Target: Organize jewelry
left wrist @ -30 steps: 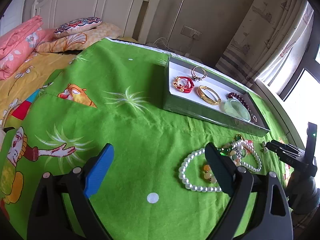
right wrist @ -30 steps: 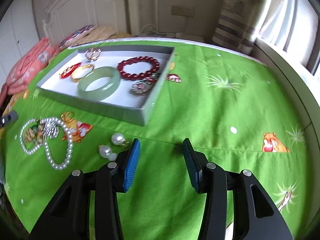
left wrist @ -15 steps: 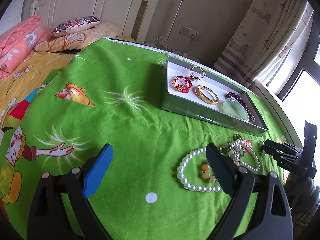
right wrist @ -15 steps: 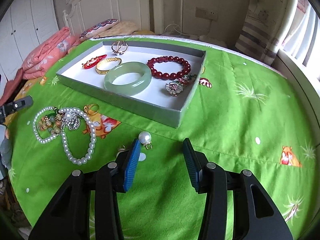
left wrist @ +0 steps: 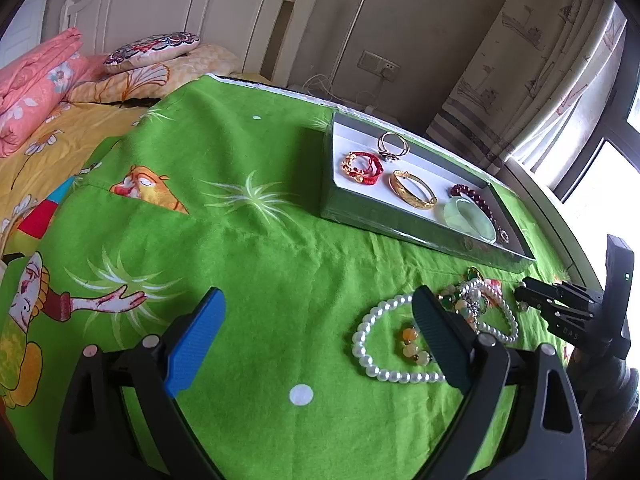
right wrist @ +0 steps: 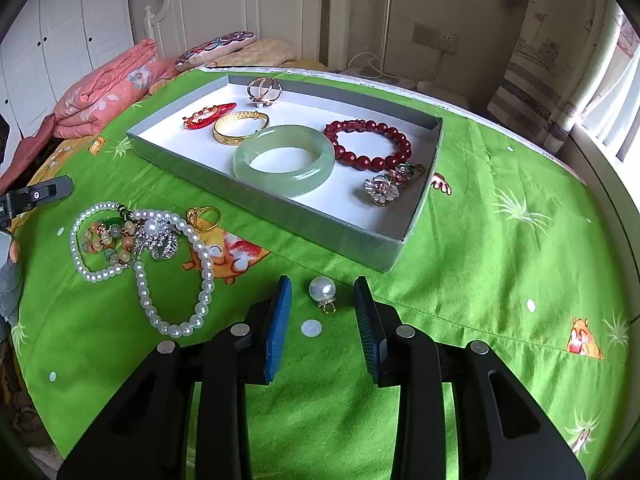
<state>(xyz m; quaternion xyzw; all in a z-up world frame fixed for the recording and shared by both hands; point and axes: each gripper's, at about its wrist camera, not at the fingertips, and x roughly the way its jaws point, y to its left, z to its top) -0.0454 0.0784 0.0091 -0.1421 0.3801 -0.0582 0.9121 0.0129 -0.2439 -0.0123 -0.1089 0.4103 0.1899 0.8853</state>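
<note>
A grey jewelry tray (right wrist: 362, 240) (left wrist: 400, 224) on the green cloth holds a jade bangle (right wrist: 284, 160), a red bead bracelet (right wrist: 368, 144), a gold bangle (right wrist: 236, 130), a red cord bracelet (right wrist: 208, 114), a ring pair (right wrist: 264, 90) and a flower brooch (right wrist: 384, 190). A single pearl earring (right wrist: 322, 291) lies on the cloth between the tips of my open right gripper (right wrist: 323, 304). A pearl necklace (right wrist: 176, 272) (left wrist: 384, 360), tangled bead jewelry (right wrist: 120, 236) and a gold ring (right wrist: 204, 218) lie left of it. My left gripper (left wrist: 316, 320) is open and empty above the cloth.
A bed with pink quilt (right wrist: 104, 92) and pillows (left wrist: 152, 46) lies beyond the cloth. A black stand with clamp (left wrist: 580, 316) sits at the right edge of the left wrist view. Curtains and a window (right wrist: 600, 92) are on the right.
My right gripper has swung left and forward, so the pearl earring now lies between its fingertips. The left gripper has barely moved.
</note>
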